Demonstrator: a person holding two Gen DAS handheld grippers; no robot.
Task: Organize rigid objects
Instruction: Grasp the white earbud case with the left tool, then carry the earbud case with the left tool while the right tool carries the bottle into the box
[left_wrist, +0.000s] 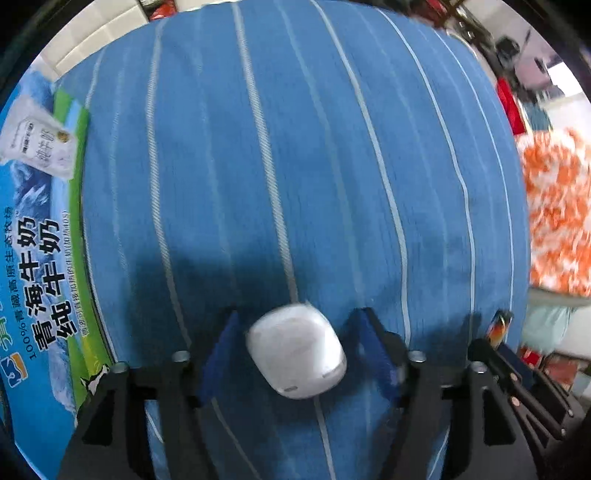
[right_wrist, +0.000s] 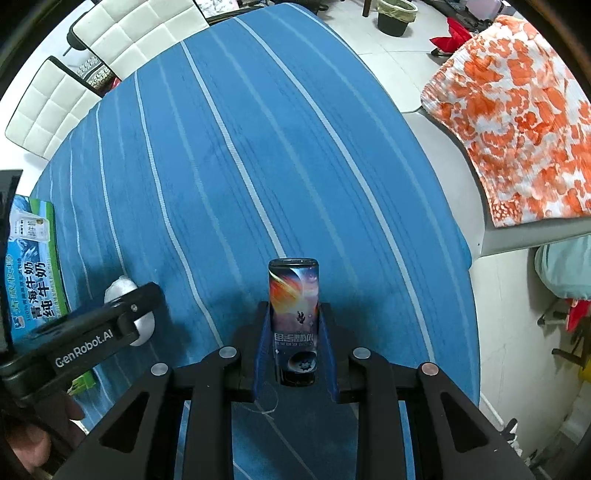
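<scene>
Jaws of the left gripper (left_wrist: 295, 354) stand apart around a white case (left_wrist: 296, 350), gaps showing on both sides, so nothing is clamped. The right gripper (right_wrist: 294, 343) is closed on an upright can (right_wrist: 294, 321), its pads pressed against both sides. Both sit over a blue striped cloth (right_wrist: 258, 155). A milk carton box (left_wrist: 40, 258) lies along the cloth's left edge.

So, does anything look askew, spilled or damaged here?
Nothing stands out. The white case sits between the open left gripper; the can is upright in the right gripper.
</scene>
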